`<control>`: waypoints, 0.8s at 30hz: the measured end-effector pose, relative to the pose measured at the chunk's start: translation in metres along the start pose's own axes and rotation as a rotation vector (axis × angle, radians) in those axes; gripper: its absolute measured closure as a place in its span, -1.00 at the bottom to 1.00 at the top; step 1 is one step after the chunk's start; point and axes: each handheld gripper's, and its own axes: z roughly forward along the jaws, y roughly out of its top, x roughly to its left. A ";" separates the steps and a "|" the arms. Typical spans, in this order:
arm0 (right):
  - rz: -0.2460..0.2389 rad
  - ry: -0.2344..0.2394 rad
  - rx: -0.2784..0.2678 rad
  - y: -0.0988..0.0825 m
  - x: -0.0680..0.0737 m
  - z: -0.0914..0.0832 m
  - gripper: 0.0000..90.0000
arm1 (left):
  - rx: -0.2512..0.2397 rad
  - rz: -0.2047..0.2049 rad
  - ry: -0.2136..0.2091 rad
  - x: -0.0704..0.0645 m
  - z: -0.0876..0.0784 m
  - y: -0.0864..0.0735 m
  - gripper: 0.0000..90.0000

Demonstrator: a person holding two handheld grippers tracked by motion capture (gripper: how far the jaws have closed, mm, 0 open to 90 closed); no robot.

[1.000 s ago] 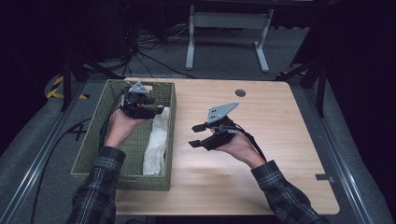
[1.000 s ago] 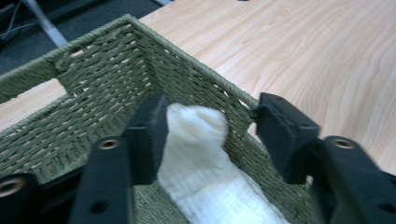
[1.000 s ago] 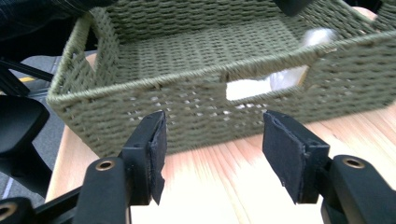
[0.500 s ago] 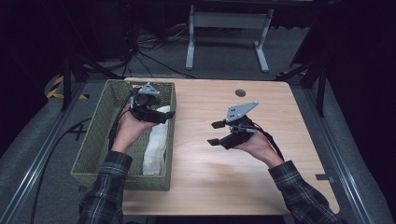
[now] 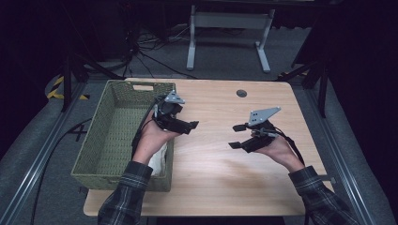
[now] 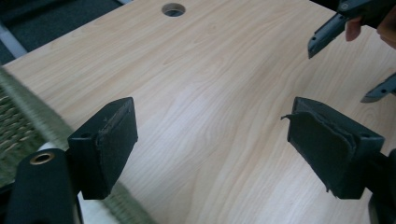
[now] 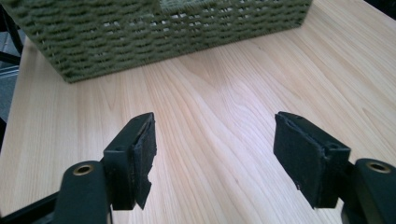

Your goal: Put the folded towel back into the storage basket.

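My left gripper (image 5: 190,125) hangs over the right rim of a green woven basket (image 5: 101,136) and points out over the wooden table (image 5: 220,178). Its jaws have just been opening and stand wide apart in the left gripper view (image 6: 212,114), with only bare tabletop between them. A white cloth (image 5: 159,157) lies in the basket's near right corner, partly under my left wrist. My right gripper (image 5: 234,136) is held above the table's right half, facing the basket (image 7: 163,37). Its jaws have also just been opening, and nothing is between them (image 7: 215,126).
A round cable hole (image 5: 241,93) sits near the table's far edge. The right gripper's two jaw tips (image 6: 338,74) show far off in the left gripper view. A white metal stand (image 5: 225,21) and cables are on the dark floor behind the table.
My left hand has moved right, from over the basket's inside to its right rim. My right hand has drifted right, away from the basket. Both pairs of jaws look wider.
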 end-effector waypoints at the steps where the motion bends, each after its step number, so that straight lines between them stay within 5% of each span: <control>1: 0.004 -0.006 0.002 -0.004 -0.001 -0.003 -0.33 | 0.004 -0.001 0.000 -0.004 0.003 0.001 -0.66; 11: 0.041 -0.046 0.022 -0.037 -0.004 -0.019 -0.36 | 0.030 0.043 -0.022 -0.050 0.034 0.000 -0.67; 24: 0.104 -0.095 0.075 -0.098 0.009 -0.029 -0.42 | 0.092 0.058 -0.073 -0.095 0.081 -0.041 -0.67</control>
